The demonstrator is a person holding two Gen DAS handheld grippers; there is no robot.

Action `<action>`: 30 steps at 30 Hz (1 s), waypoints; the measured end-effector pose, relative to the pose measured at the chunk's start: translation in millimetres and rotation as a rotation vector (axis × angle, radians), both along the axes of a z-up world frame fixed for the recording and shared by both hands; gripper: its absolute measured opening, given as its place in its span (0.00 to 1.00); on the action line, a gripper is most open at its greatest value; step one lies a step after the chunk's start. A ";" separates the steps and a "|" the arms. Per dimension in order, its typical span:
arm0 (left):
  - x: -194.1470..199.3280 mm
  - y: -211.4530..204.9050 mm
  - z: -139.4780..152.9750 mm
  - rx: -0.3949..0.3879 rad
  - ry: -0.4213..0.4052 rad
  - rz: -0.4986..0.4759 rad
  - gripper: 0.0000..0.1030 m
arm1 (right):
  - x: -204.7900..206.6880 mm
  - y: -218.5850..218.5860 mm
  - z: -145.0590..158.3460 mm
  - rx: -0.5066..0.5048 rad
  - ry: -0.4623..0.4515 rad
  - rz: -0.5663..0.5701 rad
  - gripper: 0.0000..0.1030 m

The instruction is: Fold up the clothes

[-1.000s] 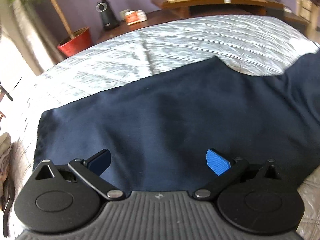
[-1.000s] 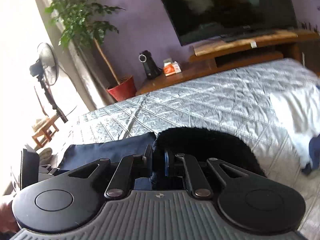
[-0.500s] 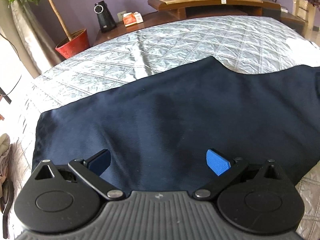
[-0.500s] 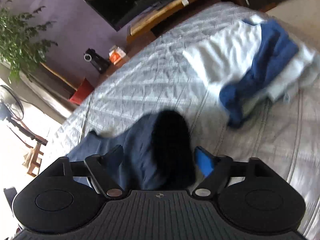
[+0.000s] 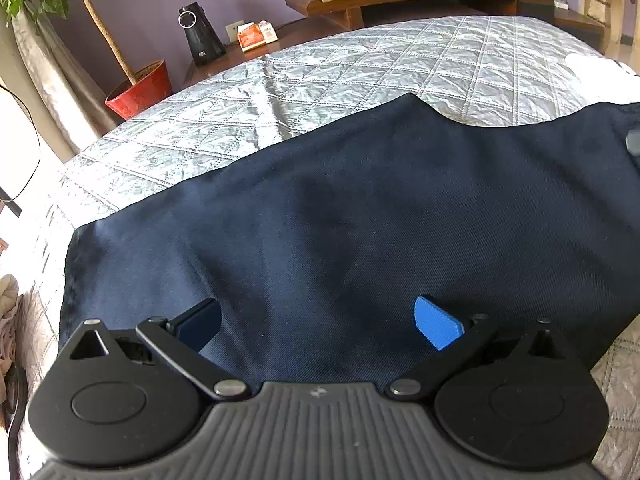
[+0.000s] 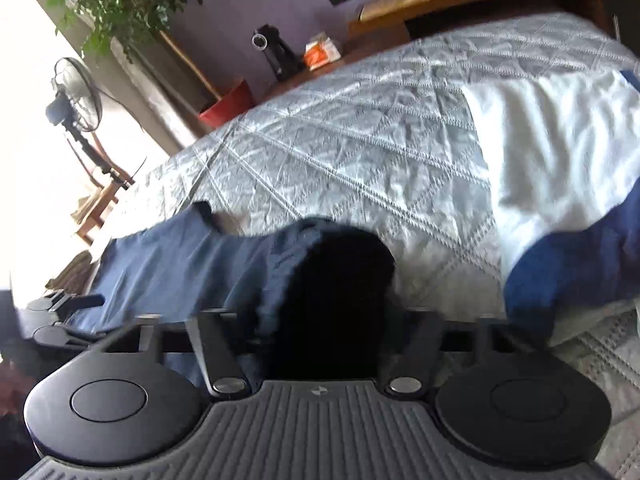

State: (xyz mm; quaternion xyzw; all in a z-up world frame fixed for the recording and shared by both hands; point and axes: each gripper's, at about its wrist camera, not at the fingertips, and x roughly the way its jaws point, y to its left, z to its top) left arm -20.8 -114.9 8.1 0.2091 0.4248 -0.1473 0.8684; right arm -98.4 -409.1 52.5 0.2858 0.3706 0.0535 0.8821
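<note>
Left wrist view: navy garment [image 5: 360,216] lies spread flat on the quilted bed [image 5: 360,72], filling the middle of the view from 9 to 3 o'clock. Left gripper [image 5: 320,320] hovers low over its near edge, fingers [image 5: 438,322] spread wide with nothing between them. Compared with a second ago the cloth at 3 o'clock has dropped: the raised fold on that side is gone and the far edge now runs smooth across the bed. The gripper itself has barely shifted. Red plant pot [image 5: 140,88] and black speaker [image 5: 202,36] sit beyond the bed at 11 o'clock.

Right wrist view: blurred, so the hand is moving. Right gripper [image 6: 320,320] had its fingers pinched on the dark cloth a second ago; half a second ago they had parted, and now the linkage arms are splayed wide. A dark hump of the garment [image 6: 340,272] still sits in the gap and hides the fingertips, so I judge it released but cannot see whether cloth still snags a pad. The rest of the garment trails to 9 o'clock across the bed [image 6: 340,140]. A white and blue pile of clothes [image 6: 560,184] lies well apart at 3 o'clock.

Meaning: the right end has been laid down and let go. The piece looks flattened, no fold made yet; next is probably picking an edge to fold over.
</note>
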 end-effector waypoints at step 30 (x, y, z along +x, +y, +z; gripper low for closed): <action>23.1 53.0 25.9 -0.078 -0.019 0.150 0.99 | 79.2 210.0 140.1 -0.543 -0.090 0.218 0.14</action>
